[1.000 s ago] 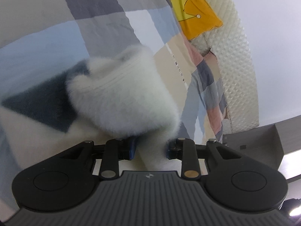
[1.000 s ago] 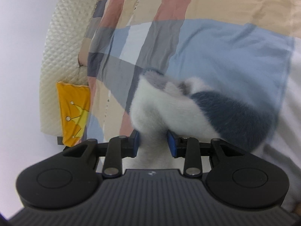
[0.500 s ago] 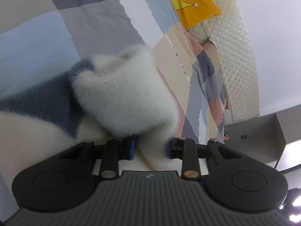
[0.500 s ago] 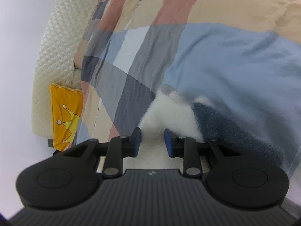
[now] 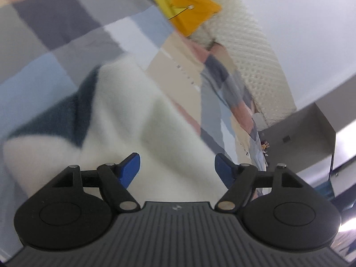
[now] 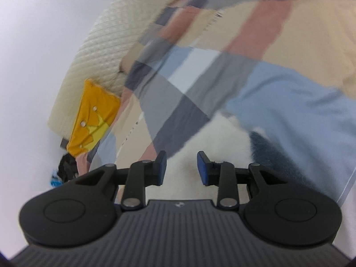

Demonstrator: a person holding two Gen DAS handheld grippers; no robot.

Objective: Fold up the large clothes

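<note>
L gripper [image 5: 177,166] spread wide, jaws just opened, fluffy white/navy sweater [image 5: 138,115] lying loose betw. them on patchwork bedspread [image 5: 66,51]; yellow crown pillow [image 5: 184,9] far side by quilted headboard [image 5: 251,44]; R gripper [image 6: 182,166] parted, jaws just widened, pads [image 6: 161,164] off sweater below.

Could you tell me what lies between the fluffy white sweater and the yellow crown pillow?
In the left wrist view, only the patchwork bedspread lies between the fluffy white sweater and the yellow crown pillow; the right wrist view agrees.
</note>
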